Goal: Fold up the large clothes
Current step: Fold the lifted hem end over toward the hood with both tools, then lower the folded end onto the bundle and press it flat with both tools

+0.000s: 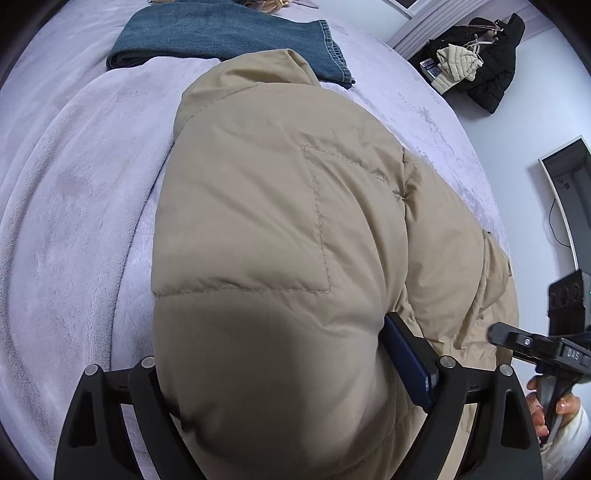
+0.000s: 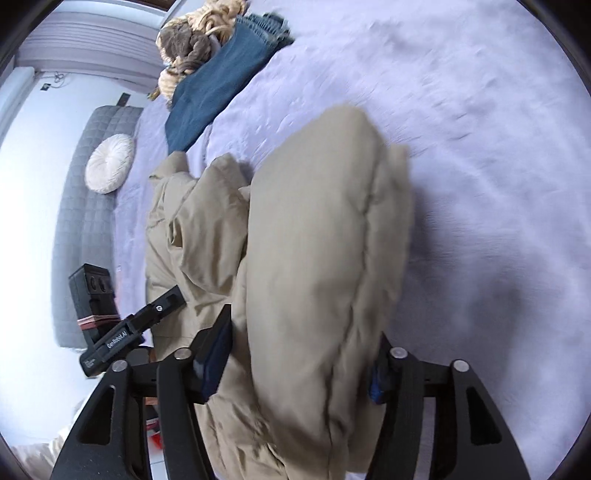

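Observation:
A tan puffer jacket (image 1: 280, 229) lies on a lilac bed cover (image 1: 74, 192). My left gripper (image 1: 273, 373) is shut on a thick bunch of the jacket's near edge; the padding bulges between its fingers (image 1: 410, 365). My right gripper (image 2: 303, 362) is shut on another puffed fold of the same jacket (image 2: 314, 258), held up off the bed cover (image 2: 480, 147). The right gripper also shows at the right edge of the left wrist view (image 1: 532, 343), and the left gripper at the lower left of the right wrist view (image 2: 147, 314).
Folded blue jeans (image 1: 229, 33) lie farther up the bed, with a beige knit bundle (image 2: 195, 37) beside them. A black coat and a cream jacket (image 1: 476, 66) hang on the wall. A grey headboard with a round white cushion (image 2: 109, 162) stands beyond the bed.

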The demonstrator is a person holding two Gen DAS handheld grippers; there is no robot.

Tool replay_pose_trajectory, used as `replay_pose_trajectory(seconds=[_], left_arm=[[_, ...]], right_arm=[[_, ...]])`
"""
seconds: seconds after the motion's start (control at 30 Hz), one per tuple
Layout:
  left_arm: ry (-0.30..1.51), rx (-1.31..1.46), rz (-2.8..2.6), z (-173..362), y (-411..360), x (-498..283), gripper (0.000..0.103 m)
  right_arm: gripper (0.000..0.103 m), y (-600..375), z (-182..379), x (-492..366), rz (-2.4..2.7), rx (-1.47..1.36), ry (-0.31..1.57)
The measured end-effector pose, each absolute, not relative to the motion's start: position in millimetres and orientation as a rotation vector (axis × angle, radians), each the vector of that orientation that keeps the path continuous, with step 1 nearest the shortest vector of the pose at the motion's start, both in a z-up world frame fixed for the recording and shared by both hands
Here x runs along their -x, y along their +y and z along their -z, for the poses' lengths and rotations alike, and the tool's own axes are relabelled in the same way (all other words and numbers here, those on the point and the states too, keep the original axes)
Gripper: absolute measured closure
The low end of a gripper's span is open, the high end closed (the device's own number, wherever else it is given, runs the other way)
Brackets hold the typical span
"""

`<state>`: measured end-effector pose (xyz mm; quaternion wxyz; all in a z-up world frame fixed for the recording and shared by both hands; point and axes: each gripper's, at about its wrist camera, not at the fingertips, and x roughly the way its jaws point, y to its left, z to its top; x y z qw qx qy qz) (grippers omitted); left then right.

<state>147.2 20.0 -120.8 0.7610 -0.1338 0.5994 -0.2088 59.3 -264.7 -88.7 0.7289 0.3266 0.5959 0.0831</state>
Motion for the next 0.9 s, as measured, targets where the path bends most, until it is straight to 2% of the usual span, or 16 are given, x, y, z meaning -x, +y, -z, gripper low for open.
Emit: replay_pose_trajectory(seconds=[0.3, 0.5, 0.53, 0.57, 0.6, 0.63, 0.73, 0.9], left_arm=[[1.298, 0.252, 0.418, 117, 18, -149, 0.007], [1.294, 0.206, 0.385, 115, 13, -151, 0.003], [1.294, 0.196, 0.369, 112, 13, -151, 0.003], [1.278, 0.178, 0.34, 107, 14, -151, 0.003], [1.25, 0.162, 0.313, 100, 15, -150, 0.003], [1.192, 0.142, 0.276, 89, 18, -149, 0.003], [1.085, 0.14, 0.259, 69, 23, -151, 0.003], [1.172, 0.111, 0.276, 97, 6, -169, 0.003]], right_arm=[[0.035, -287, 15, -35, -0.045, -0.545, 1.111], [0.035, -232, 49, -85, -0.12, -0.579, 1.178], [0.04, -228, 54, -90, -0.108, -0.593, 1.184], [0.051, -226, 60, -97, -0.083, -0.597, 1.188], [0.071, -224, 65, -99, -0.054, -0.577, 1.2], [0.076, -223, 72, -103, -0.016, -0.547, 1.219], [0.08, -226, 85, -107, 0.026, -0.536, 1.24], [0.081, -229, 100, -111, 0.041, -0.496, 1.257]])
